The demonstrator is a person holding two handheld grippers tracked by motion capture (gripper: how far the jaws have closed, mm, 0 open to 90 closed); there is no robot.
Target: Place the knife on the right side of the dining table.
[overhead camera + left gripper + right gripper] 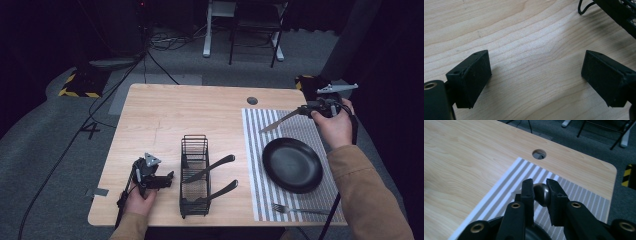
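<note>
1. Knife (281, 120) held above the striped placemat (260, 150), beyond the black plate (292, 165); its rounded handle end sits clamped in the right hand-held gripper (541, 192).
2. Left hand-held gripper (536, 75) rests released on the counter (165, 115), jaws spread wide, just beside the black wire caddy (194, 175).
3. Caddy holds two dark-handled utensils (215, 177); a fork (300, 210) lies on the placemat's near edge.

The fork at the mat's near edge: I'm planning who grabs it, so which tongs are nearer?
Left, by a small margin. The left tongs sit across the black wire rack from the fork; the right tongs hold a knife over the mat's far end.
</note>
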